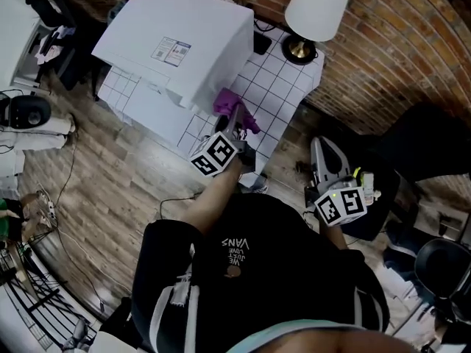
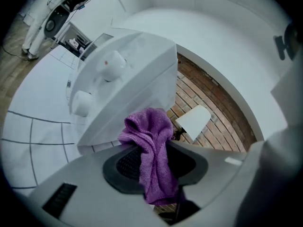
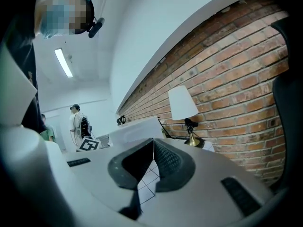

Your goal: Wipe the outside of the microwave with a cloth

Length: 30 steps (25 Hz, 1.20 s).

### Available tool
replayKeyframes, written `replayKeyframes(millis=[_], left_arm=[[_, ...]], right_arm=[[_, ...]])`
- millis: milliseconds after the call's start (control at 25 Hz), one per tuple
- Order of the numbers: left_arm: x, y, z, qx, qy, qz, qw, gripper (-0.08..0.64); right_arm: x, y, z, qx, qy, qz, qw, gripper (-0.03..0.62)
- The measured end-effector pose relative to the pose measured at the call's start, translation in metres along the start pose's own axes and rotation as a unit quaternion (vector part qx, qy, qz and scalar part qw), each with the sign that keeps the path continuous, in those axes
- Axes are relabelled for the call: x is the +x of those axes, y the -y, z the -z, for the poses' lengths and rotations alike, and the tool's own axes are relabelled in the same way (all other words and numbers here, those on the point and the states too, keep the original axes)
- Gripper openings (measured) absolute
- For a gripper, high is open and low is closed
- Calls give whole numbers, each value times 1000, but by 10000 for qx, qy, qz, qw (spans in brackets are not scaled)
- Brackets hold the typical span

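We are gripping the purple cloth in our left claw, its jaws clamped on the fabric, holding it at the near corner of the white microwave on the tiled desk. Our right claw, jaws pressed together on nothing, is hanging well apart from the desk.

Purple cloth, white microwave, white grid-lined table, red brick wall, white lampshade

Counts logged: microwave, 1, white. Cloth, 1, purple. Lamp, 1, white shade. Tiled table, 1. Grippers, 2: left gripper and right gripper, each carrying 1 marker cube.
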<state>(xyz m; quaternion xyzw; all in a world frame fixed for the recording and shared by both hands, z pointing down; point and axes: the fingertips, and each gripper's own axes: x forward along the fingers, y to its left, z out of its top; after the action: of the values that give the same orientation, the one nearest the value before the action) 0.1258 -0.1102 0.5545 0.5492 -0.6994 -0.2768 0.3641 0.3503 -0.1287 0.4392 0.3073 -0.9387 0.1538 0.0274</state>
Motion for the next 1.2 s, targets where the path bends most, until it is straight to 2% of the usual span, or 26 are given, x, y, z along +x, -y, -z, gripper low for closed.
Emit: replayKeyframes(millis=[240, 440, 720, 1200], left_arm=[[-31, -24, -2, -87, 140, -257, 9995, 141], [-17, -27, -7, -147, 131, -190, 9996, 141], [40, -6, -10, -174, -103, 148, 9997, 141], [165, 25, -12, -206, -305, 239, 9990, 141]], right_arm=[[8, -21, 9, -12, -92, -322, 9994, 3], [6, -21, 8, -33, -86, -261, 9996, 3], [-1, -3, 5, 43, -43, 204, 9998, 3], [-21, 31, 3, 334, 26, 1177, 9925, 3]])
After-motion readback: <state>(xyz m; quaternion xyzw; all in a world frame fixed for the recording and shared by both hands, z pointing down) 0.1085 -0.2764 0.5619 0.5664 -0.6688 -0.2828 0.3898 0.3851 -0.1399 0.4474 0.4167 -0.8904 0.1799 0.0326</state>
